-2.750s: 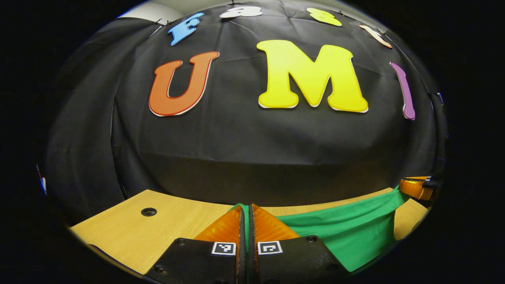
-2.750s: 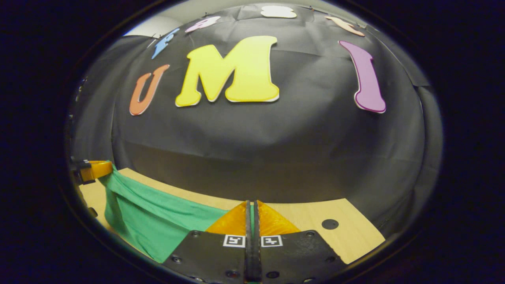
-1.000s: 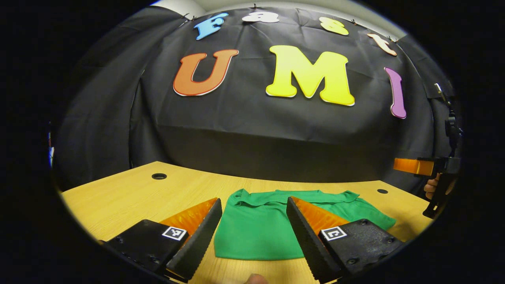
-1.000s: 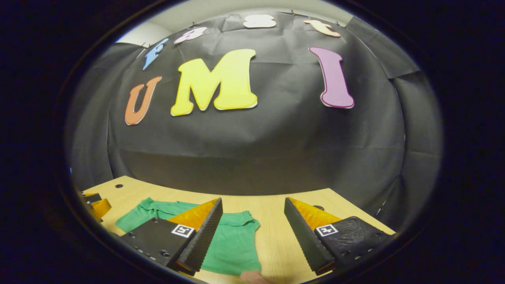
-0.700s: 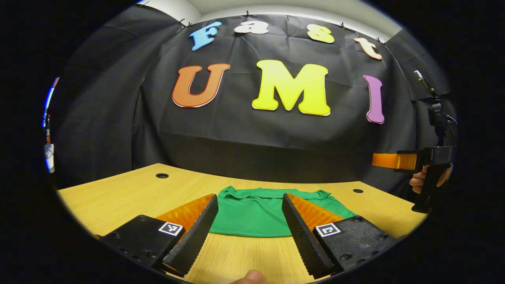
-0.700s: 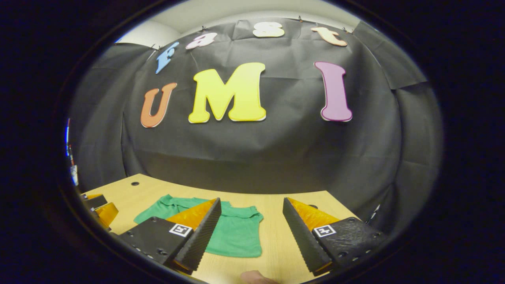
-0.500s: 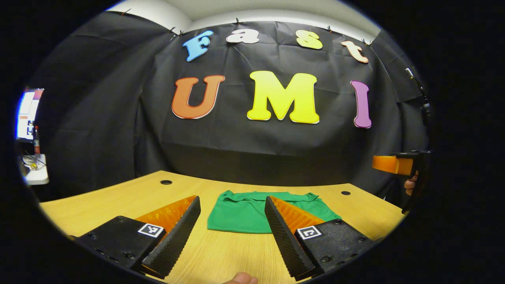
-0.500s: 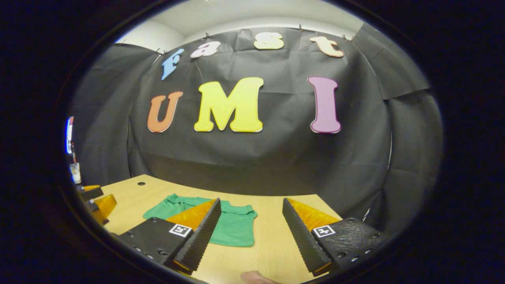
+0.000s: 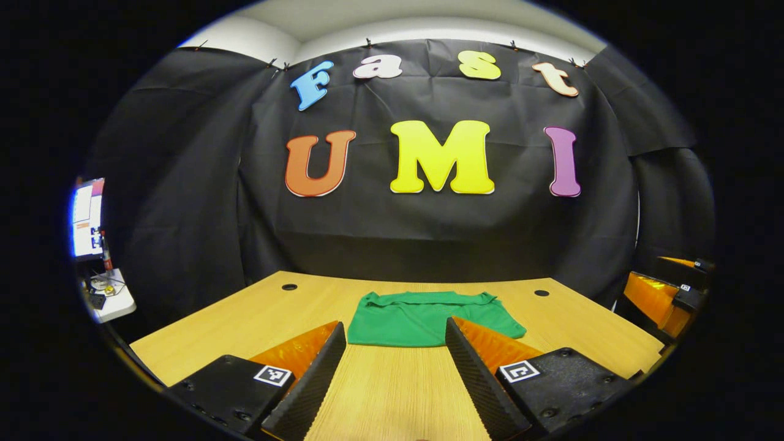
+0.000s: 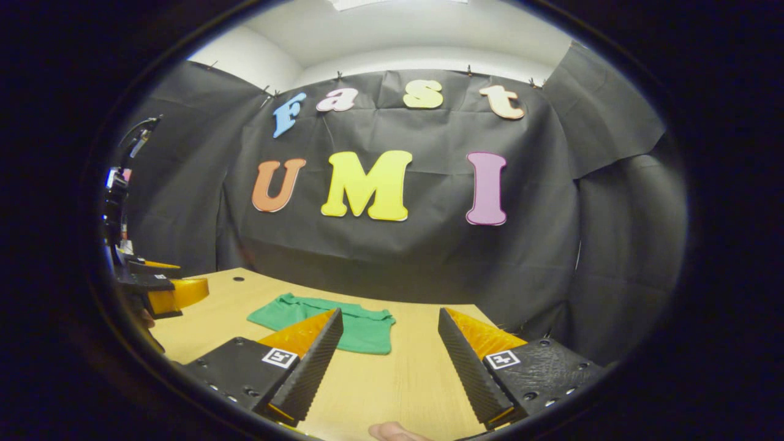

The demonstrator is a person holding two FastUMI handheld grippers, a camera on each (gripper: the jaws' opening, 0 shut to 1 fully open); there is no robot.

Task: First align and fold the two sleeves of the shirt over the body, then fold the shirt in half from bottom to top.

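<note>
- A black cloth wall backs the booth, and a pale wooden table [image 9: 392,392] with small round cable holes fills the foreground under a white ceiling.
- In the left gripper view, the left gripper [image 9: 395,367] has its fingers spread wide apart with nothing between them, hanging above bare wood at the near side of the table.
- In the right gripper view, the right gripper [image 10: 387,355] is likewise released and empty, also over the near wood; a fingertip of the person shows at the bottom edge.
- Beyond the fingers lies the green shirt [image 9: 429,317], flat on the table toward the far middle, apart from both grippers. The right gripper view shows it [image 10: 361,331] off to the left, partly behind that gripper's left finger.
- It reads as a compact rectangle with the collar along the far edge and a straight near edge, so both the sleeve folds and the bottom-to-top fold look done.
- Farther out, each gripper shows at the rim of the other's view: the right one at the right edge [image 9: 661,297], the left one at the left edge [image 10: 162,291].
- The shirt looks like light, limp knit: it should sag and slide rather than hold shape, and its layers may slip apart.
- If any tidying is needed, I would pinch all layers at the two near corners, not a single top layer.
</note>
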